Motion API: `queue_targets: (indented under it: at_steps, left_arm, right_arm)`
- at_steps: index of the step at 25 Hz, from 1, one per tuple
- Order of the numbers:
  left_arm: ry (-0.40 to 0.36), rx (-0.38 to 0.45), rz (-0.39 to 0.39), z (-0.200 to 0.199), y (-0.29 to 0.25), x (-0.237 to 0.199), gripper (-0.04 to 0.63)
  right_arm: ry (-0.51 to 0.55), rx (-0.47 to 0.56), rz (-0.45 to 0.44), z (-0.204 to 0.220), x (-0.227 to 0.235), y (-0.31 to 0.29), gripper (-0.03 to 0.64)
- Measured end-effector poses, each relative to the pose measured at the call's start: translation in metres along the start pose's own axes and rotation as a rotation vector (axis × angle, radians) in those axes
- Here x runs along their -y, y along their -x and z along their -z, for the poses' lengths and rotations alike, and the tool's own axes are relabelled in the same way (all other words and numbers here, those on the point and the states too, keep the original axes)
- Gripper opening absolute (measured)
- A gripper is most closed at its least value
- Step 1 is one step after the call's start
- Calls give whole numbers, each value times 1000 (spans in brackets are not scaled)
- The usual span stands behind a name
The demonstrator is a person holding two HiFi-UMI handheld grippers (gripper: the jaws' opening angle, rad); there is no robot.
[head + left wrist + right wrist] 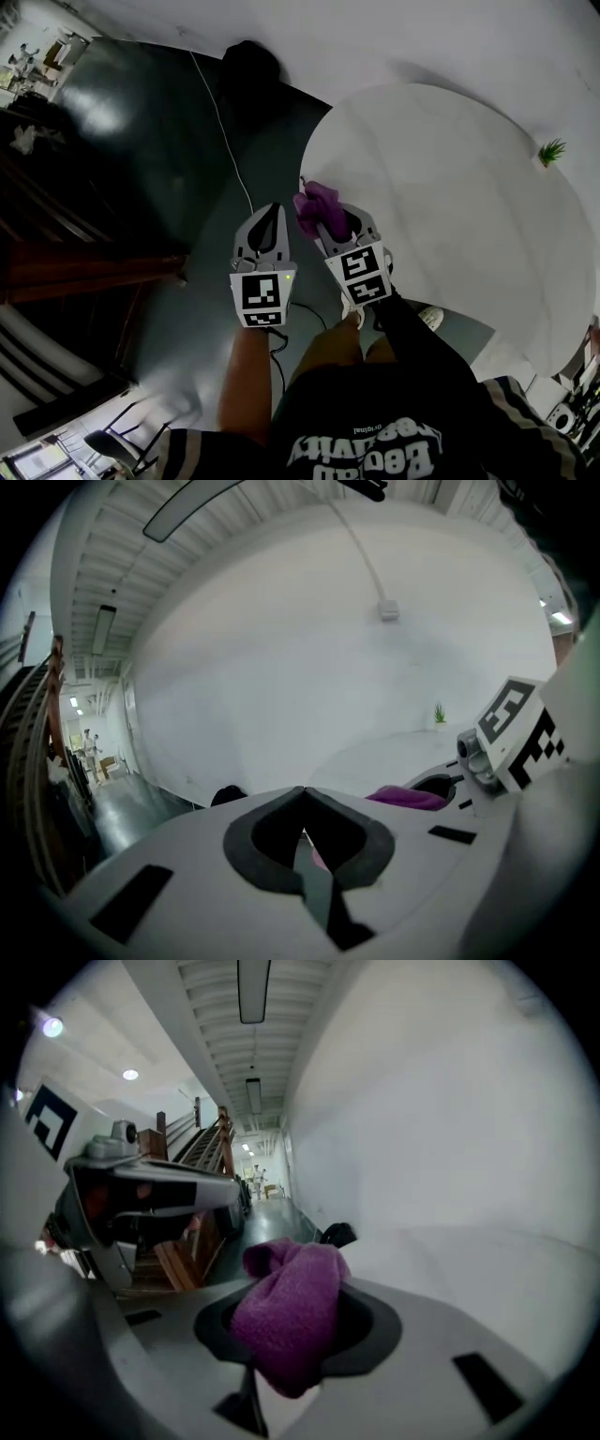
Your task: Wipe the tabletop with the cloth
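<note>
A bunched purple cloth [317, 206] is pinched in my right gripper [330, 221], which hovers over the near left edge of the round white tabletop [450, 187]. In the right gripper view the cloth [289, 1321] fills the gap between the shut jaws and droops over them. My left gripper [270, 217] hangs beside it, left of the table and over the dark floor, jaws shut with nothing in them. In the left gripper view the tips [305, 791] meet, and the cloth [411, 798] shows to the right in the other gripper.
A small green plant [551, 150] stands at the table's far right edge. A white cable [225, 131] runs across the dark floor toward a black bag [251, 64] by the wall. Wooden stairs [66, 244] lie on the left. The person's legs and shoes [427, 317] are below the grippers.
</note>
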State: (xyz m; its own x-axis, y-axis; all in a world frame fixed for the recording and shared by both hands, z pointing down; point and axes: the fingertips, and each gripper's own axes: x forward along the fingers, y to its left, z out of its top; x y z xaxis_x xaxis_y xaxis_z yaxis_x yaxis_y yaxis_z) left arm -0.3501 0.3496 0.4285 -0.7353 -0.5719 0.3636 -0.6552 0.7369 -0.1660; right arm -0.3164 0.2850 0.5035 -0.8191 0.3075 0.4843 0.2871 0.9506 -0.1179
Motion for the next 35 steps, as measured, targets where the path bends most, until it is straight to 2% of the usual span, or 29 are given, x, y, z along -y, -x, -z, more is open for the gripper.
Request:
queue_targets:
  at_steps: [2,5,8,11,16,20,27,31,35]
  left_arm:
    - [6,-7,2,9,-1,8,0]
    - [6,-10,32,18,-3,23,0]
    - [10,-12,93,14,0,40,0]
    - [4,-11,161,4,-5,76,0]
    - [-26,5,285,-18,-23,156,0]
    - [-94,5,388,-29,-37,229,0]
    - [-134,8,470,-61,-47,357,0]
    - [-129,2,504,-72,-48,429,0]
    - [-139,6,576,-83,-48,511,0]
  right_arm:
    - [8,-35,9,20,5,-2,138]
    - [-2,-55,69,39,20,8,138]
    - [-33,-70,147,44,36,33,138]
    - [-70,-73,222,53,66,68,138]
    - [-130,-83,353,81,125,132,138]
    - [-187,-69,461,105,176,194,138]
    - [-251,-60,567,150,260,305,138]
    - [-276,-74,603,182,293,364,138]
    - [-313,-91,657,216,327,426,138]
